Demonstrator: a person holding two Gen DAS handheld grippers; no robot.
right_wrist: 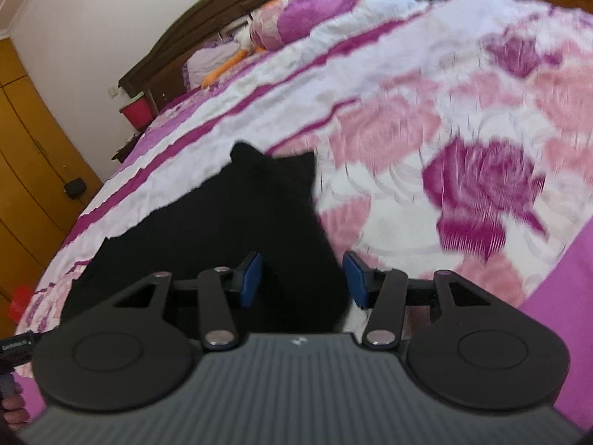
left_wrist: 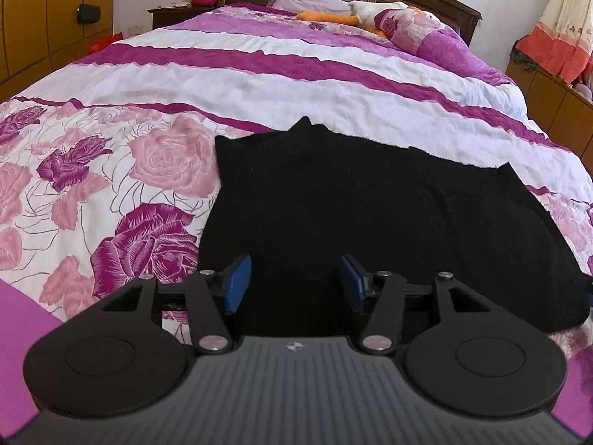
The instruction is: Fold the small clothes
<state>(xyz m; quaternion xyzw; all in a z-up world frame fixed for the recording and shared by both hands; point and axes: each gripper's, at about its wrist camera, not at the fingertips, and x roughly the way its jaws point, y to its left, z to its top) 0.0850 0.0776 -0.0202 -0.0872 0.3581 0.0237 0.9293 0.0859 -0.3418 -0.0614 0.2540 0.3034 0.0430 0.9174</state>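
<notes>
Black knit garment (left_wrist: 370, 215) lay spread flat on the rose-printed bedspread (left_wrist: 122, 170), near the bed's foot end. You held your left gripper (left_wrist: 294, 283) over its near edge, blue pads (left_wrist: 237, 282) parted with only dark cloth showing in the gap, nothing pinched. Your right gripper (right_wrist: 302, 280) hung above the garment's other end, jaws likewise apart and empty. That view was blurred.

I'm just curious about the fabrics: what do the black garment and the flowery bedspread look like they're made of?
Black garment: probably a soft knit, perhaps wool or acrylic; it is matte, with slightly fuzzy edges and faint ribbing. Bedspread: seemingly a plush, fleece-like or chenille cloth; its printed roses show a fine brushed texture and the white bands look crinkled.
</notes>
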